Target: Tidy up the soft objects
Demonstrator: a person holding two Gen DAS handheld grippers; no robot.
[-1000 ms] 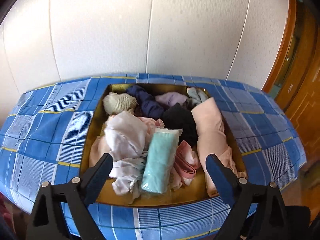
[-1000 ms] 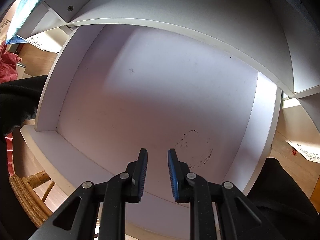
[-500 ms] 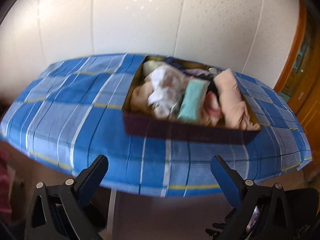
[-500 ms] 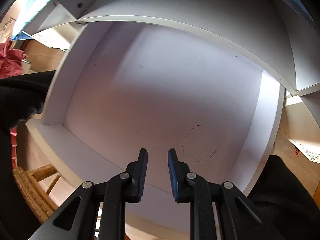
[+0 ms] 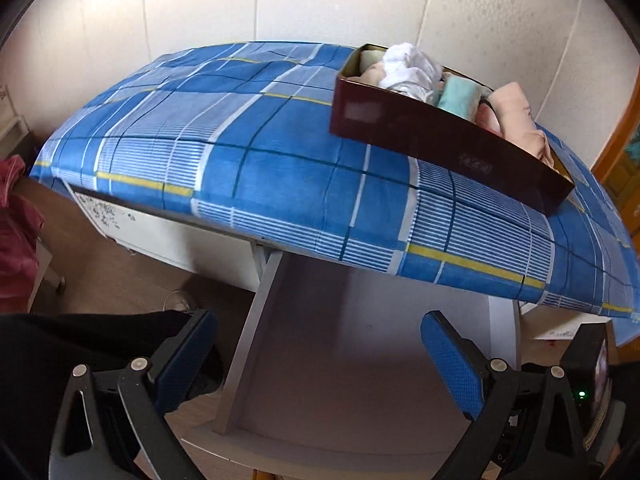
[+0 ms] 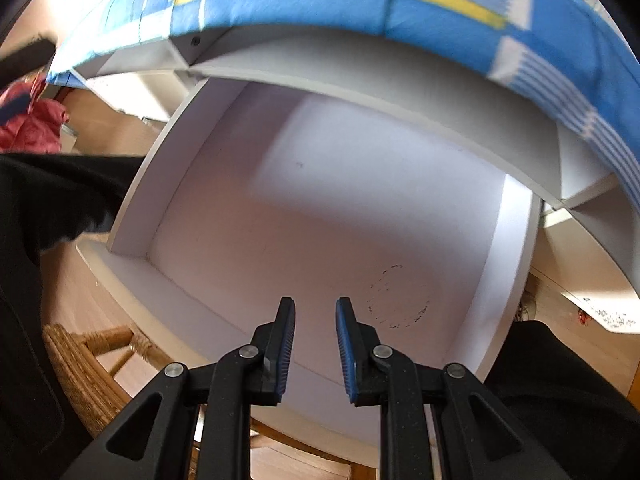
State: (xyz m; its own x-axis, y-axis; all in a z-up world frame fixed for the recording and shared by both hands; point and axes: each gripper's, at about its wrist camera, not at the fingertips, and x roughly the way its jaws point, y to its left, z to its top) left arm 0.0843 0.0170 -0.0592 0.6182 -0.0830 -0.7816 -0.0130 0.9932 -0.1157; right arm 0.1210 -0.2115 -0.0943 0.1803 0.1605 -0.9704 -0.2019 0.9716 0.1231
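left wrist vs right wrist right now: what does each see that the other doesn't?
Left wrist only: the box of folded clothes on top of the table, the wall behind, and the open left tool.
Right wrist only: a wicker chair, a ring mark on the drawer floor, and the right tool, slightly open.
Both: the blue checked cloth and the open white drawer, nothing in it.

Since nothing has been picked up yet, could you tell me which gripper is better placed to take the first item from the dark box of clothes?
Probably the left gripper: its jaws stand wide open and its camera sees the box of clothes. The right gripper faces the bare drawer, jaws nearly together.
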